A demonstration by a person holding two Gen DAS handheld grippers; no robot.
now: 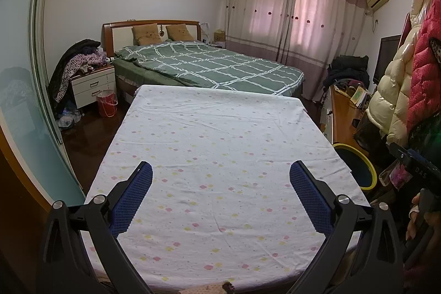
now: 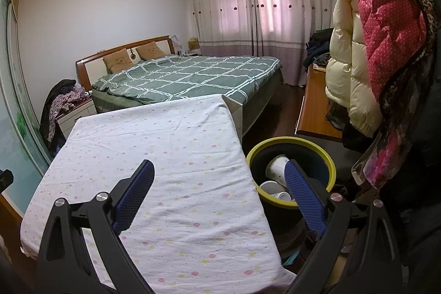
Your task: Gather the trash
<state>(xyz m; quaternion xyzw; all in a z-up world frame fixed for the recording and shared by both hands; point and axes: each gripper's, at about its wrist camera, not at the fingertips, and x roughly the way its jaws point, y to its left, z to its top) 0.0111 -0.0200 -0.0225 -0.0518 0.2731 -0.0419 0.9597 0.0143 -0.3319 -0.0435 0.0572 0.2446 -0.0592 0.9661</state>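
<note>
The left gripper [image 1: 220,175] hovers over the counter [image 1: 215,134], its blue-padded fingers [image 1: 132,197] spread wide with nothing between them. The right gripper [image 2: 219,175] hangs over the counter's right edge, fingers equally wide and empty. Just beside that edge stands a yellow-rimmed trash bin [image 2: 332,164] on the floor, with white paper cups [image 2: 275,170] lying inside it. The floral cloth on the counter is bare.
</note>
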